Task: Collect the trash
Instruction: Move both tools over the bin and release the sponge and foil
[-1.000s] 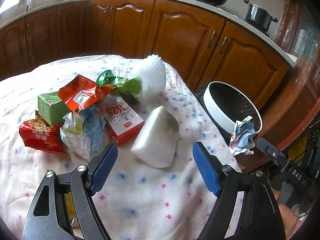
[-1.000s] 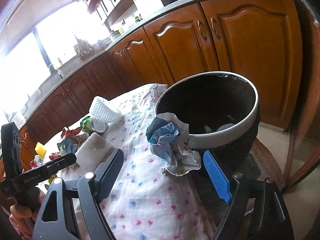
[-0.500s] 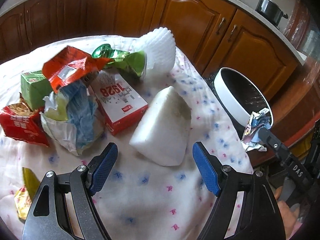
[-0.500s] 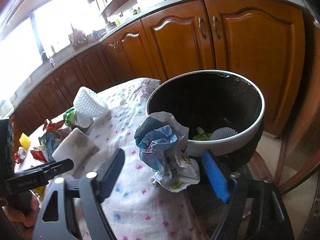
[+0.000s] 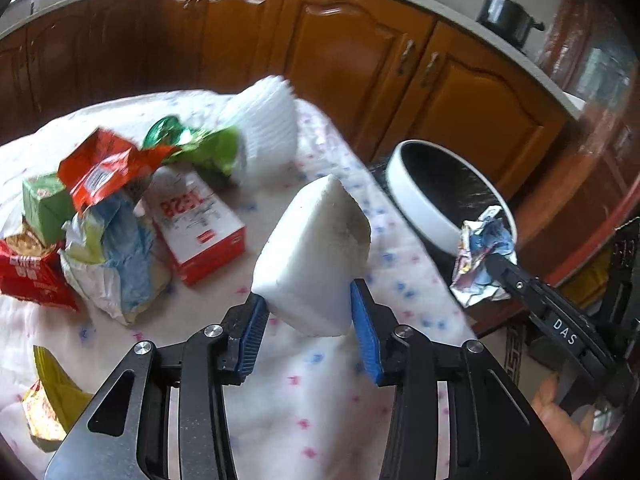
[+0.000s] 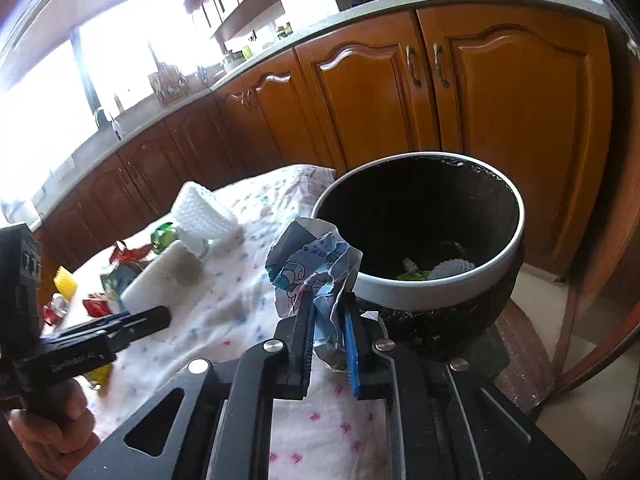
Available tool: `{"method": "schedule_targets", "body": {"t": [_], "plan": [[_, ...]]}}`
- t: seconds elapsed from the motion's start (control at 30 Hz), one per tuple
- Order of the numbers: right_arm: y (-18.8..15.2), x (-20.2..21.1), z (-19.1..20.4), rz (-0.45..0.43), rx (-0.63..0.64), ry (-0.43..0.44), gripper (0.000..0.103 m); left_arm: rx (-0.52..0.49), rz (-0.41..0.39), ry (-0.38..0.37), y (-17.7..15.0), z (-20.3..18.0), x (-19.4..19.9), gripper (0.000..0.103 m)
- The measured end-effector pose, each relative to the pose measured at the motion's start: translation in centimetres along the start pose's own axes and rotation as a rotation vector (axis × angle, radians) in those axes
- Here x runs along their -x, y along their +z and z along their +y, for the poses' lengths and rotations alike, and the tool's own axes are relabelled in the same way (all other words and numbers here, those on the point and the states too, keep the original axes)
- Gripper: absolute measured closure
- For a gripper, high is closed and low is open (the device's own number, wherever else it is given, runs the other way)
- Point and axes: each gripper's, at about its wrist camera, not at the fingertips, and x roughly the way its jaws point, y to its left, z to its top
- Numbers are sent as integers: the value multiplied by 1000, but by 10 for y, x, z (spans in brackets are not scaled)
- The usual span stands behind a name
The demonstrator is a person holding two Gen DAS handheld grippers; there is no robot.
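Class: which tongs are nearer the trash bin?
Right. The right tongs, shut on crumpled paper, sit beside the trash bin rim; the left tongs hold a white sponge over the table, farther off.

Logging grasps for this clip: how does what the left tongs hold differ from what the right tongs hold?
The left tongs grip a white foam block, smooth and solid; the right tongs pinch a crumpled printed wrapper, blue-patterned. The block forces a wide gap; the wrapper squashes almost flat. Both are clamped near the bin.

Left wrist view close over the table (image 5: 304, 412), facing cabinets, right wrist view facing bin (image 6: 424, 292), both sharing it
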Motion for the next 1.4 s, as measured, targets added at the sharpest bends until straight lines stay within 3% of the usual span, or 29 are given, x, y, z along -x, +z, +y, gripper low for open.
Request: {"method": "schedule_targets", "body": {"t": [0.63,1.4], "plan": [[16,30,-35,-60,-87,18,89,-144,-18,-73,24,-70,-4,64],[50,21,-72,-83,-134,-24,88,-227,-7,-76,56,-115,-33,63]]}}
